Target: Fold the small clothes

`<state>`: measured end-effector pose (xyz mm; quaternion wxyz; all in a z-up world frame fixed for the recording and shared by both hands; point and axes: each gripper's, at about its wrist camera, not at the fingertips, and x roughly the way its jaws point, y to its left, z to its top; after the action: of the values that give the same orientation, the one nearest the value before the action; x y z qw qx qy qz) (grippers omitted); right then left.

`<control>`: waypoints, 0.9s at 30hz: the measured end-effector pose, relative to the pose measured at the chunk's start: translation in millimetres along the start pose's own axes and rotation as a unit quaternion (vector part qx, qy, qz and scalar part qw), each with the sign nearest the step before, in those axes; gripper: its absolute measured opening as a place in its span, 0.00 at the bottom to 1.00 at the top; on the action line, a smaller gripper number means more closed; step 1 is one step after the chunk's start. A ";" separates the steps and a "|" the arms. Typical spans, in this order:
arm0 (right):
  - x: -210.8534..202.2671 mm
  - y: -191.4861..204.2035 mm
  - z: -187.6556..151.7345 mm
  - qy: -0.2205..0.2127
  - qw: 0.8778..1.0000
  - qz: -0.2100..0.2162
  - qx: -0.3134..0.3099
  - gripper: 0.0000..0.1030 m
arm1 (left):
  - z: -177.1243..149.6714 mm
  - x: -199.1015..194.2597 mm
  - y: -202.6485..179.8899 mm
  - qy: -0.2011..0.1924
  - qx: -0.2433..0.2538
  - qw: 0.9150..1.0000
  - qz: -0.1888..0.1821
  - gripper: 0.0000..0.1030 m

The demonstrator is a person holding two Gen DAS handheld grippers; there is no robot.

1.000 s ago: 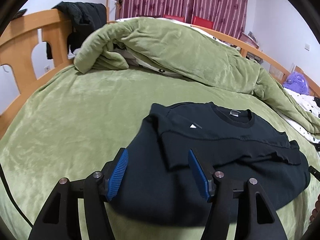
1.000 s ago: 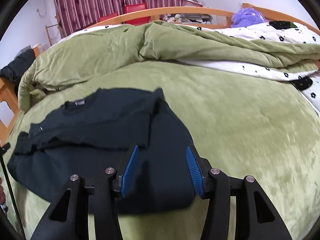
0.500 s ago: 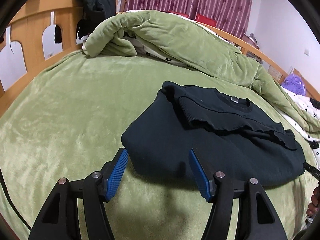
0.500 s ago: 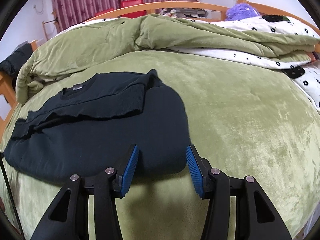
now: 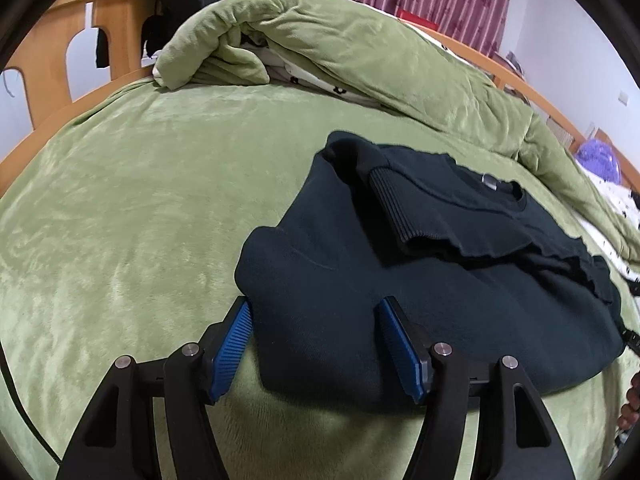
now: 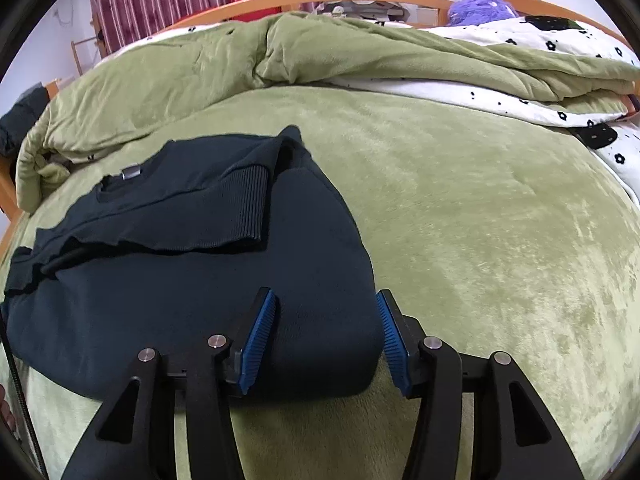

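A black sweatshirt [image 5: 420, 272] lies folded on the green bed cover, its ribbed cuffs and sleeves laid across the chest below the neck label. It also shows in the right wrist view [image 6: 192, 264]. My left gripper [image 5: 316, 344] is open, its blue pads straddling the near left corner of the fold. My right gripper [image 6: 326, 340] is open, its blue pads straddling the near right corner of the fold. Neither gripper pinches the cloth.
A bunched green quilt [image 5: 352, 52] with a white flowered lining [image 6: 520, 96] lies across the far side of the bed. A wooden bed frame [image 5: 52, 52] with dark clothes hung on it stands at the left. A purple plush toy [image 6: 480, 4] sits at the far right.
Both grippers drew back from the sweatshirt after laying it down, then moved in again to its near corners. The sweatshirt now lies flat and folded.
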<state>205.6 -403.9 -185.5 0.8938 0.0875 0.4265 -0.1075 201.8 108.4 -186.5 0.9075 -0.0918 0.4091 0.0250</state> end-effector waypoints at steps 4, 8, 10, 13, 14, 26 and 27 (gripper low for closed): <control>7.1 1.7 -1.3 0.006 1.000 -0.003 -0.004 0.53 | -2.1 9.9 5.2 0.015 -0.009 1.000 -0.012 0.64; 17.0 -1.4 -4.2 0.013 1.000 -0.013 0.005 0.62 | -4.5 17.4 7.4 0.020 -0.016 1.000 -0.016 0.66; 20.5 -4.3 -4.3 0.016 1.000 -0.008 0.013 0.62 | -5.2 18.6 5.1 0.019 -0.014 1.000 -0.013 0.65; 23.5 -8.5 -4.5 0.021 0.999 0.005 0.027 0.62 | -6.1 16.1 2.1 0.016 -0.008 1.000 -0.021 0.54; 23.6 -8.9 -4.8 0.022 0.999 0.014 0.028 0.55 | -6.5 14.7 1.3 0.015 -0.007 1.000 -0.023 0.48; 6.7 4.0 -8.6 0.004 0.999 0.036 -0.005 0.20 | -11.9 -20.5 -8.8 -0.032 0.027 0.999 -0.001 0.20; 3.0 4.6 -9.8 0.002 0.999 0.035 -0.007 0.20 | -12.7 -23.3 -8.6 -0.034 0.027 0.999 -0.002 0.20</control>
<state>201.4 -397.3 -193.6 0.8970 0.0968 0.4252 -0.0731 178.0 98.3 -176.1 0.9230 -0.0674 0.3786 0.0150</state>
